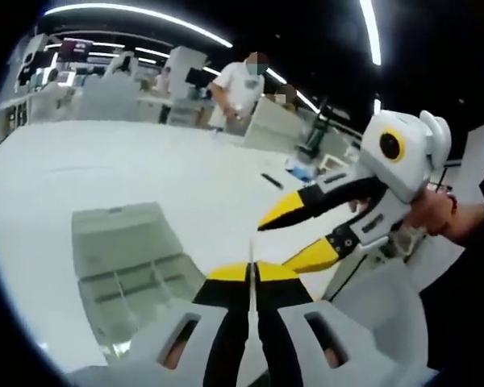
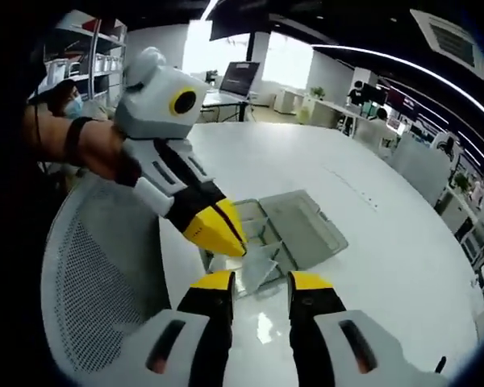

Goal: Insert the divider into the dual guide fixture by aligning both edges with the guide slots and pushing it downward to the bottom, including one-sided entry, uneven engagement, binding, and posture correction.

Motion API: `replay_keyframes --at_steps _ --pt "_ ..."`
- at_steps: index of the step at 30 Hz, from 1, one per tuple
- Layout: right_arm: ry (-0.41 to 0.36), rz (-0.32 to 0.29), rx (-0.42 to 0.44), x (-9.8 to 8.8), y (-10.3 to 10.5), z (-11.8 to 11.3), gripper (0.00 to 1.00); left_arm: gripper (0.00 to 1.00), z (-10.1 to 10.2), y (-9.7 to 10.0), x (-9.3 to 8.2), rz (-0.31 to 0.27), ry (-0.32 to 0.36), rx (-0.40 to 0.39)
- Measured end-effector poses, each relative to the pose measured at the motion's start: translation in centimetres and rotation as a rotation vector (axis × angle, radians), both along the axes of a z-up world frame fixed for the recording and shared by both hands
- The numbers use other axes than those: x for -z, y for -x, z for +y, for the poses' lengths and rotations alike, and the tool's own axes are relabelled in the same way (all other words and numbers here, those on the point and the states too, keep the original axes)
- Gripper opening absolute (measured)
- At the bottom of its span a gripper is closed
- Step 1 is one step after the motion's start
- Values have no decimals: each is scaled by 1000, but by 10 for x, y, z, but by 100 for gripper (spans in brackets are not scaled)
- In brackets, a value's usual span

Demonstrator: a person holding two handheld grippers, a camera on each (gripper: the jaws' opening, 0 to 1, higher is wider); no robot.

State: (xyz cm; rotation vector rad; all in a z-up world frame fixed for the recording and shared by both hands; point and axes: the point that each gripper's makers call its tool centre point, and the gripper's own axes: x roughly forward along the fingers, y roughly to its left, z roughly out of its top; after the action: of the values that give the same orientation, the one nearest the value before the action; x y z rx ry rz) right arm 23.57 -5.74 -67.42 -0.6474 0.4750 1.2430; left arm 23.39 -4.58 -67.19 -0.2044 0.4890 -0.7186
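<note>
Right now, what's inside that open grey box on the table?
The open grey box holds empty compartments split by walls. The left gripper, shut on a thin clear divider, hides the near corner.

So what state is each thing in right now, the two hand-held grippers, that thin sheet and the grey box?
Left hand-held gripper: shut on the thin sheet.
Thin sheet: held edge-on above the table, not yet in the box.
Right hand-held gripper: open, holding nothing.
Grey box: lid open, lying flat on the white table.
</note>
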Motion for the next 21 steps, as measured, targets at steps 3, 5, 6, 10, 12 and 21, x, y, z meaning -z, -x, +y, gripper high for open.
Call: replay_keyframes --at_steps 3,5,6,10,12,21 --pt "38 1 -45 4 4 1 19 0 -1 3 -2 -9 -4 11" --pt "55 -7 -80 5 7 1 18 0 -1 6 -2 -14 -18 26" --pt "57 -7 -90 5 8 2 18 0 -1 8 -1 -17 -33 35" --pt "76 5 -145 6 13 2 17 0 -6 16 0 -41 -60 90" --pt "102 10 -179 8 15 2 15 0 -7 18 0 -51 -77 109" --pt "176 34 -289 14 26 3 10 0 -12 24 0 -70 -124 170"
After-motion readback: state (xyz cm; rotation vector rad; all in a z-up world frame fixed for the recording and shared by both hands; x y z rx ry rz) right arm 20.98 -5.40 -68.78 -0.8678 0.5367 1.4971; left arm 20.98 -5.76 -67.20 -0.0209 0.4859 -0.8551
